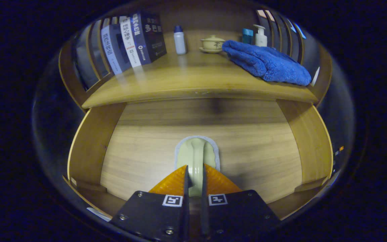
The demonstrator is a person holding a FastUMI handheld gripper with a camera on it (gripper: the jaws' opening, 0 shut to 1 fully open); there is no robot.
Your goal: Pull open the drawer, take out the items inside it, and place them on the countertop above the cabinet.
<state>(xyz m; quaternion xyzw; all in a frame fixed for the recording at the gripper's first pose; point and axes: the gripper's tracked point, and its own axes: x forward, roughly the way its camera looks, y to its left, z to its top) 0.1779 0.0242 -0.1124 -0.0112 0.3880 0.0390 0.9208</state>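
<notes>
The gripper (194,181) had its two fingers closed on the raised handle of a pale green scrubbing brush with a grey-white edge (197,154), pinching it from both sides. The brush sat on the floor of the open light-wood drawer (139,151), about midway between its side walls. Beyond lay the wooden countertop (186,80), carrying a folded blue towel (267,62), upright dark books (133,42), a small white bottle with a blue cap (179,40), a cream lidded cup on a saucer (212,43) and a white pump bottle (260,35).
</notes>
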